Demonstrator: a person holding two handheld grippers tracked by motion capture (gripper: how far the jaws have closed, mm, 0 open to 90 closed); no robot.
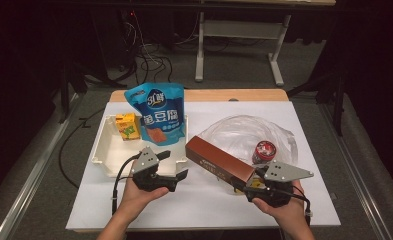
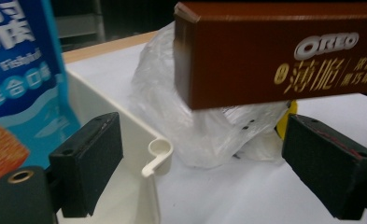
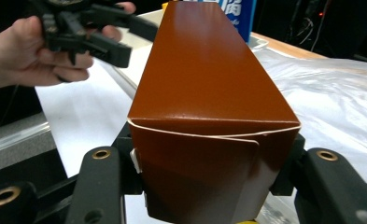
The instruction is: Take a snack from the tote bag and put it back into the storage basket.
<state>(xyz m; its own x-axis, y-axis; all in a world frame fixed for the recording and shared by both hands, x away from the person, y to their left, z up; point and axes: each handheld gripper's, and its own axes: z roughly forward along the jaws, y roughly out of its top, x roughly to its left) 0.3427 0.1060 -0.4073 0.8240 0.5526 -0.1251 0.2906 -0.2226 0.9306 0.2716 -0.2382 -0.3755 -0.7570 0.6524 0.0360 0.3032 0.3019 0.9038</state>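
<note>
Boxes – one brown, gripped by right fingers; left fingers open – empty.

This looks like a lab or recording room rather than a home. A small wooden desk under a white sheet stands on grey carpet, lit amid dark surroundings. Loose cables trail across the floor behind it, beside the white legs of another table.

High view looked down over the surface; both tong cameras sat close, sharing the brown box.
</note>
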